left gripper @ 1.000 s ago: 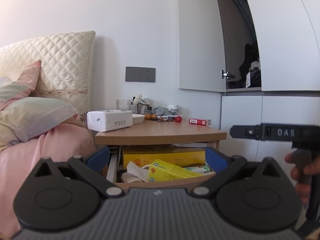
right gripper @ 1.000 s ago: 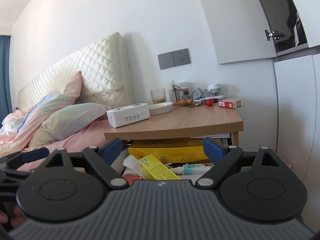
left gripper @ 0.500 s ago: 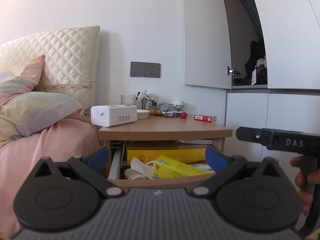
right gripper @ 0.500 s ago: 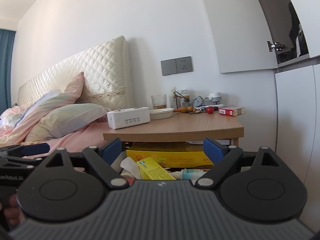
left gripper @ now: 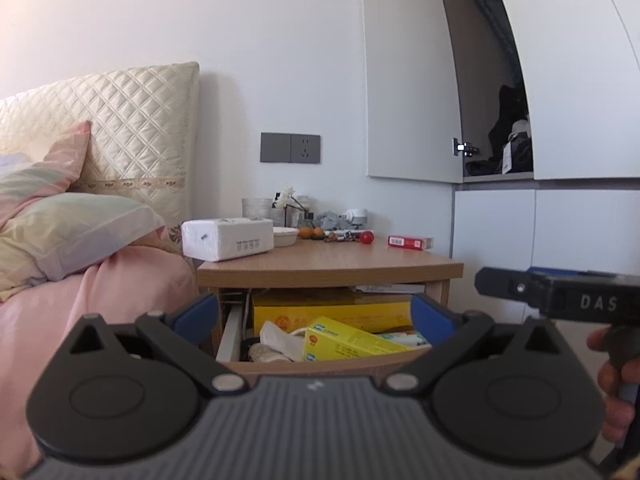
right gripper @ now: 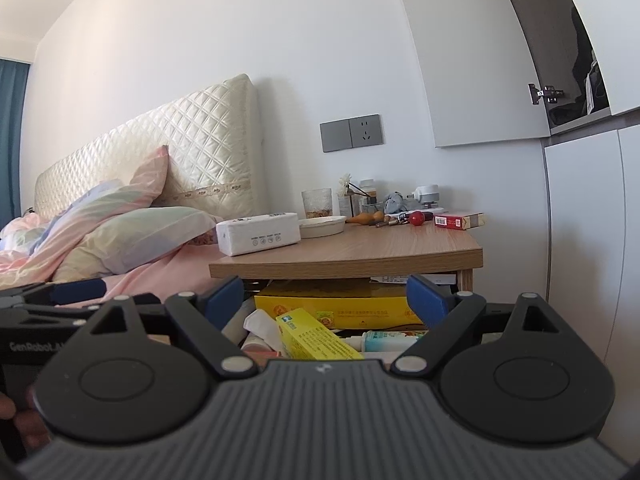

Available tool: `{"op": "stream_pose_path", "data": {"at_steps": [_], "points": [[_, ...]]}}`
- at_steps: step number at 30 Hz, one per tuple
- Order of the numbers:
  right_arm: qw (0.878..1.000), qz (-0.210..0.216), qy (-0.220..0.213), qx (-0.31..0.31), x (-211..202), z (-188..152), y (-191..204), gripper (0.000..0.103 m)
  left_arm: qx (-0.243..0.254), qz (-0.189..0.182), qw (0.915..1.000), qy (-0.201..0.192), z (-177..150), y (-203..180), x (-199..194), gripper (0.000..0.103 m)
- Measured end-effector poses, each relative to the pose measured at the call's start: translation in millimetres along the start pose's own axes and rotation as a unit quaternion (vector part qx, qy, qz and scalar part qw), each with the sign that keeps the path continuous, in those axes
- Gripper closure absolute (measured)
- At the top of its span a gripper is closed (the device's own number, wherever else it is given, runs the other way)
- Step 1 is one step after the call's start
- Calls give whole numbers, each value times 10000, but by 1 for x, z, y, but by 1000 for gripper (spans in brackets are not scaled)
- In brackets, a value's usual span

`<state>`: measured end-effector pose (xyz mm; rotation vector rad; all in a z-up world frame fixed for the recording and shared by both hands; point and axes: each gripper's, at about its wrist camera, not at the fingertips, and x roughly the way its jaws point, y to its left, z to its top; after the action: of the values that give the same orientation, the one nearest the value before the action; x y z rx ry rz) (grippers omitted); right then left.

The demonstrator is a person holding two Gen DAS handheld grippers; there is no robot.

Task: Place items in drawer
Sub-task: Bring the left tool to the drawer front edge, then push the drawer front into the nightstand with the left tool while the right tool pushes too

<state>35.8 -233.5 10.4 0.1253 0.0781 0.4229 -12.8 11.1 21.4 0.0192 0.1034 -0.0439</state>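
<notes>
Drawer (left gripper: 320, 366) of the bedside counter (left gripper: 332, 268) is standing pulled out in the left wrist view, at 6 o'clock from the counter top, already crowded with a big yellow box (left gripper: 332, 312), a smaller yellow carton (left gripper: 352, 344) and crumpled tissue (left gripper: 280, 340). The left hand-held gripper (left gripper: 316, 316) is spreading its blue fingers wide with nothing between them, framing the drawer mouth, probably lining up before picking an item. On the counter are sitting a white tissue pack (left gripper: 228, 238), a shallow dish (left gripper: 286, 236), a red ball (left gripper: 367, 237) and a red packet (left gripper: 410, 242) at 3 o'clock of the ball; these are likely the items waiting to go in. At 4 o'clock the other tool is poking in, a person's hand (left gripper: 616, 384) wrapping its handle.

Turning to the right wrist view, the right hand-held gripper (right gripper: 326, 302) is also gaping wide and carrying nothing. This view is showing a white tube (right gripper: 384, 340) inside the drawer, a drinking glass (right gripper: 317, 203) behind the dish, and a blue curtain (right gripper: 10, 140) at 9 o'clock, which the left view is missing; the left view alone is showing the drawer's wooden front.
</notes>
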Motion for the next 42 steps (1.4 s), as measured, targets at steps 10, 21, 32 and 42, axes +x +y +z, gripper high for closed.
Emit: {"op": "stream_pose_path", "data": {"at_steps": [10, 21, 32, 42], "points": [[10000, -28, 40, 79, -11, -6, 3, 29, -220, -43, 9996, 191, -9, -4, -3, 13], [9997, -28, 223, 99, -20, -15, 9, 69, 73, 113, 9998, 173, -14, -10, -10, 40], [9994, 14, 340, 104, -29, -25, 17, 80, 187, -137, 9995, 230, -18, -19, -12, 61], [9985, -232, 369, 319, -29, -28, 11, 80, 122, -13, 9994, 333, -22, -17, -8, 69]]}}
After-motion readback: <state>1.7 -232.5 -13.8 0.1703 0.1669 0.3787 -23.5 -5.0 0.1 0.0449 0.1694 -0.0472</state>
